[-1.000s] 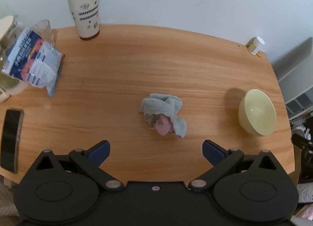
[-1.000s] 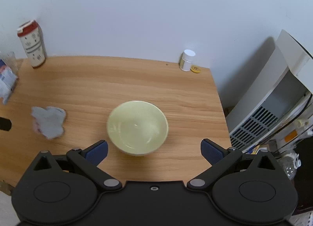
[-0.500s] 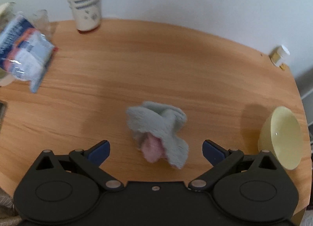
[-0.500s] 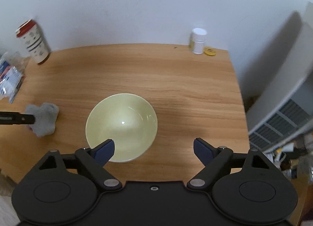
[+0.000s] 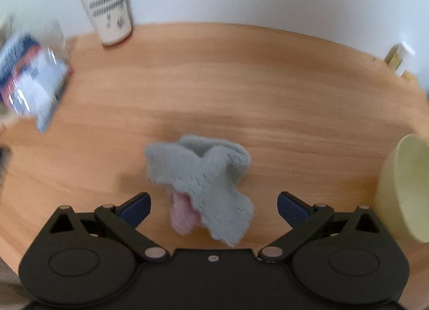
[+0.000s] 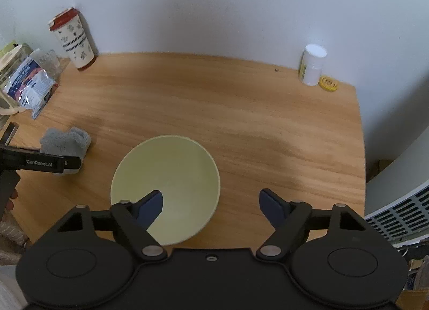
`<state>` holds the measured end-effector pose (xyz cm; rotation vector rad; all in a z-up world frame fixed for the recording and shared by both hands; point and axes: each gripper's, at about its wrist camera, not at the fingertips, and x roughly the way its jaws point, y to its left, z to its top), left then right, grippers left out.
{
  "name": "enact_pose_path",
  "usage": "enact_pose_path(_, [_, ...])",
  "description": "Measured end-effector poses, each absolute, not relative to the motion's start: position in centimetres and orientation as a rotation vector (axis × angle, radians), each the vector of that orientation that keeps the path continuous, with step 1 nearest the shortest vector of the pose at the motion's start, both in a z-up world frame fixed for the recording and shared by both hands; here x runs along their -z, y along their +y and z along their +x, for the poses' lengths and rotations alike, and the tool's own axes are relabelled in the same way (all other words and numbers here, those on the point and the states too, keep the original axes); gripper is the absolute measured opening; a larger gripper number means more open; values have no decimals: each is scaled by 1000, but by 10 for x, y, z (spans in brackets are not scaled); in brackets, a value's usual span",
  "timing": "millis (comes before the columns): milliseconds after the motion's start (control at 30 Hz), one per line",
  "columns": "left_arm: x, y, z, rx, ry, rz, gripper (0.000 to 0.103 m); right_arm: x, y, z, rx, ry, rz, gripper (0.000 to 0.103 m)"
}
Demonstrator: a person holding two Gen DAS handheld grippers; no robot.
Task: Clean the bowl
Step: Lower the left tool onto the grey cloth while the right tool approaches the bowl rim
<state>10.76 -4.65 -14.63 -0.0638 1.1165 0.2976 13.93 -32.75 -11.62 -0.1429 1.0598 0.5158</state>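
A crumpled grey cloth [image 5: 198,175] with a pink patch lies on the wooden table [image 5: 241,81]. My left gripper [image 5: 213,205] hangs low over it, open, with the cloth's near end between its fingers and apart from both pads. The pale yellow-green bowl [image 6: 171,175] stands upright and empty to the right of the cloth [image 6: 64,141]. My right gripper [image 6: 211,200] is over the bowl's right rim with its jaws closing: the left finger is above the bowl's inside, the right finger outside it, neither pad pressing. The bowl [image 5: 402,189] shows at the left wrist view's right edge.
A red-lidded patterned cup [image 6: 73,39] and a blue snack packet [image 6: 29,84] stand at the back left. A white bottle [image 6: 312,64] and a yellow disc [image 6: 329,83] sit at the back right corner. A white vented appliance [image 6: 396,213] stands beyond the table's right edge.
Both grippers have come down and forward. The cloth now lies between the left fingers. The right jaws have narrowed and the left finger has come over the bowl.
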Motion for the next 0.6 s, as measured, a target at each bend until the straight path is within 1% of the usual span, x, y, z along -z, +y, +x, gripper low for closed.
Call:
enact_pose_path(133, [151, -40, 120, -301, 1104, -34, 102, 126, -325, 151, -485, 1105, -134, 83])
enact_pose_path(200, [155, -37, 125, -297, 1109, -45, 102, 130, -326, 154, -470, 1123, -103, 78])
enact_pose_path(333, [163, -37, 127, -249, 1127, -48, 102, 139, -322, 154, -480, 1160, -112, 76])
enact_pose_path(367, [165, -39, 127, -232, 1133, -31, 102, 140, -321, 153, -485, 1156, -117, 73])
enact_pose_path(467, [171, -37, 127, -215, 1131, -43, 102, 143, -321, 151, -467, 1146, -97, 73])
enact_pose_path(600, [175, -35, 126, -182, 1120, -26, 102, 139, -319, 143, -424, 1031, -127, 74])
